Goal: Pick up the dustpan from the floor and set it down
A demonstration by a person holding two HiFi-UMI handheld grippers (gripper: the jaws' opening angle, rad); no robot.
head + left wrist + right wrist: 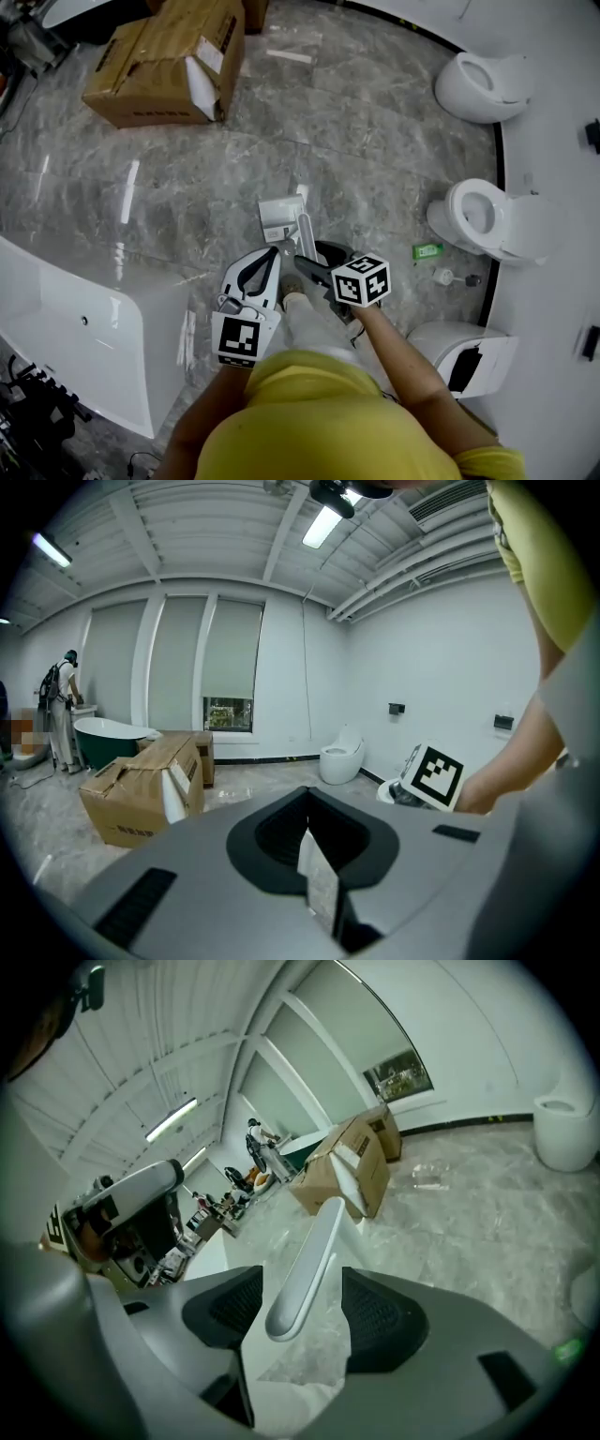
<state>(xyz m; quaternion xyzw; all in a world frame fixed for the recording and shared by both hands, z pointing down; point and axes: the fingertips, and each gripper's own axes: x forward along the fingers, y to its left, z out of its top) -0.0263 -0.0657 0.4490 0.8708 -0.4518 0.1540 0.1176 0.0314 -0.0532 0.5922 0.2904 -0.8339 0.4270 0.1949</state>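
Dustpan point(279, 217): on the floor point(356, 141), left of the toilet point(480, 217)
Handle point(309, 1251): rises from the pan, away from the toilet's side
Right hand-held gripper point(298, 1309): left of the toilet, jaws wide on either side of the handle, pads clear of it
Left hand-held gripper point(314, 841): further left of the toilet, jaws narrow, closed together

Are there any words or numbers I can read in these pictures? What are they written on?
No text here is clear enough to read.
Cardboard box: dark print on its side and a white label, too small to read.
Green packet on the floor: print too small to read.
Marker cubes: only black and white squares, no letters.
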